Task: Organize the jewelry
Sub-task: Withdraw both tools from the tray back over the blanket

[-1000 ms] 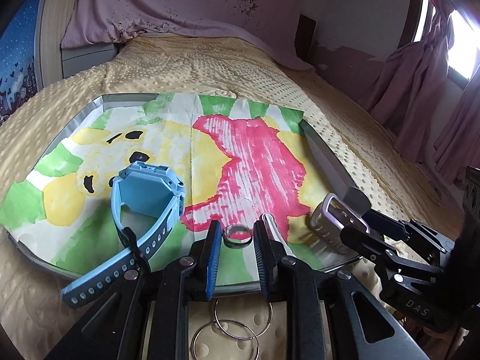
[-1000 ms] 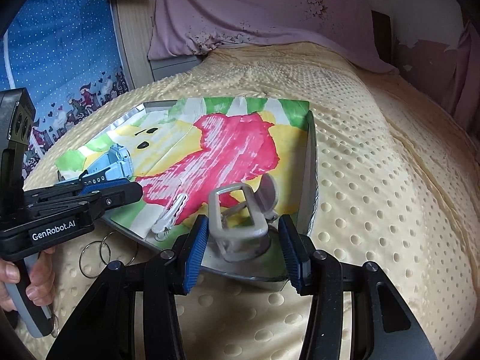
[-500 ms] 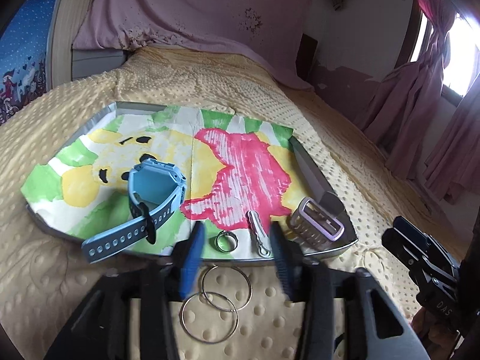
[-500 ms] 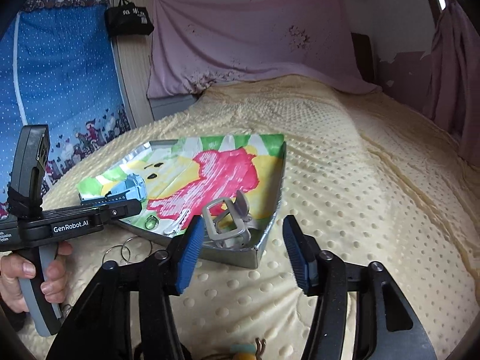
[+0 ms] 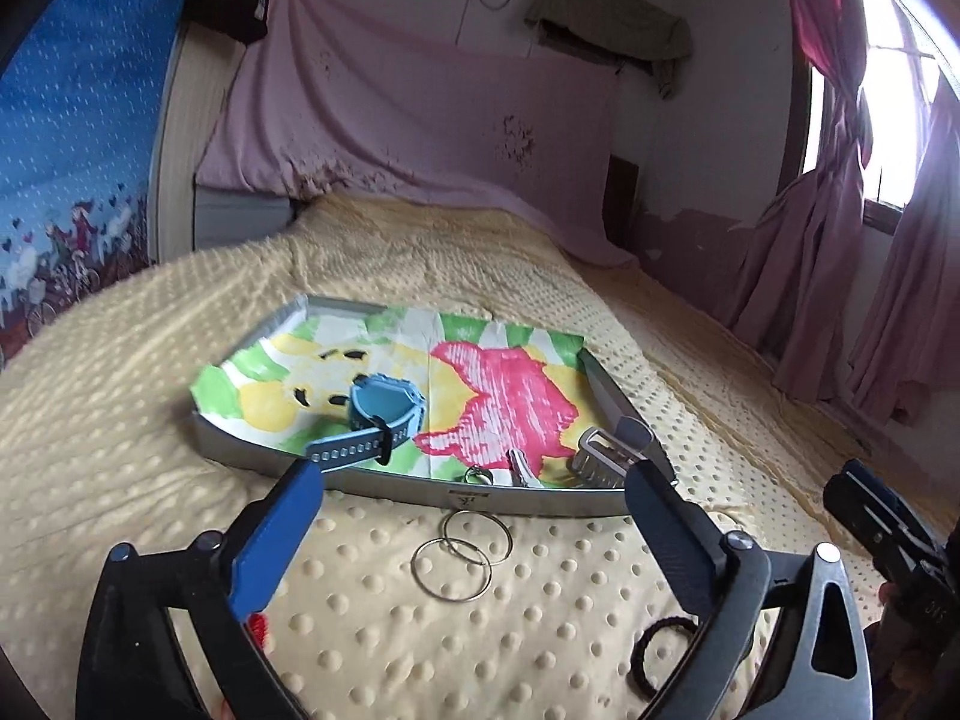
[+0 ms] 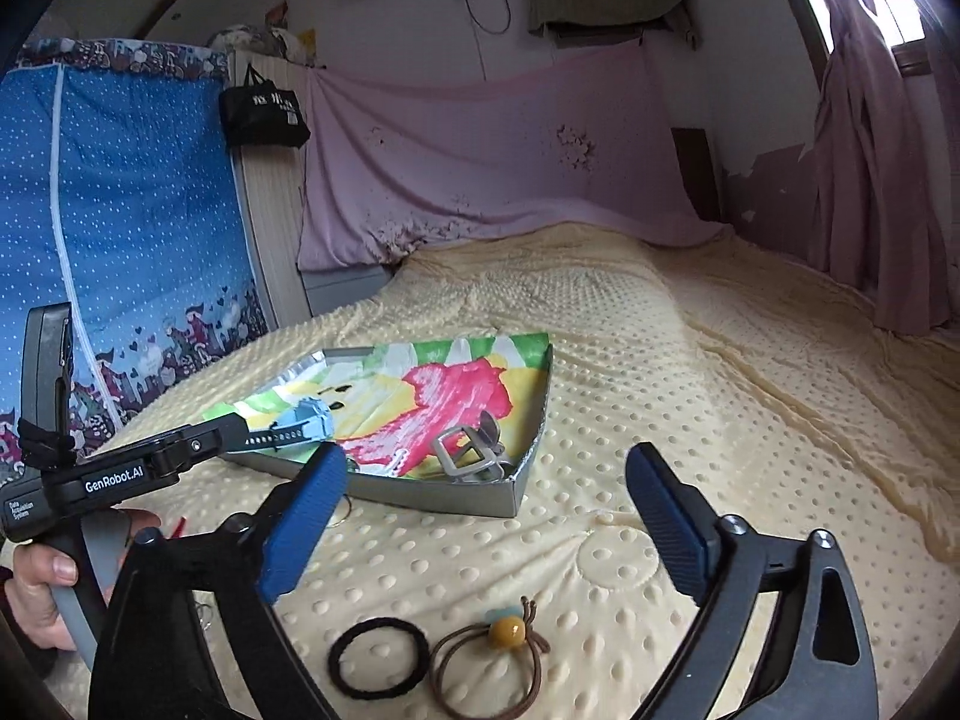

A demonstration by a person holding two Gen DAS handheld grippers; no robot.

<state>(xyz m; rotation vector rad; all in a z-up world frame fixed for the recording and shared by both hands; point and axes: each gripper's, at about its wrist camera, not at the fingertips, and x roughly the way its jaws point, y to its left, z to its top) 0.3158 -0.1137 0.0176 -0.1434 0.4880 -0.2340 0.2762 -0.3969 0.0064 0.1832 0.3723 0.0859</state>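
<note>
Seen from the left wrist, the left gripper (image 5: 474, 510) hangs above a dimpled cream-yellow bedspread (image 5: 150, 360), its blue-padded jaws opening wide with nothing between them. Ahead lies a shallow grey metal tray (image 5: 384, 483) lined with a bright yellow, pink and green cartoon sheet (image 5: 504, 396). Inside the tray sit a light-blue plastic wristwatch (image 5: 384, 414), a small silver ring (image 5: 477, 476), a pale hair clip (image 5: 521, 469) and a grey watch with a metal case (image 5: 603, 457). Two thin wire hoops (image 5: 465, 549), overlapping, rest on the bedspread just in front of the tray.

From the right wrist, the right gripper (image 6: 486, 513) is likewise spreading its jaws, empty. The tray (image 6: 438, 495) lies ahead and left. A black elastic hair band (image 6: 378, 657) and a brown hair tie with an amber bead (image 6: 492, 651) lie side by side on the bedspread, near the camera. A hand (image 6: 36, 594) at the left edge grips the other tool's handle.
</note>
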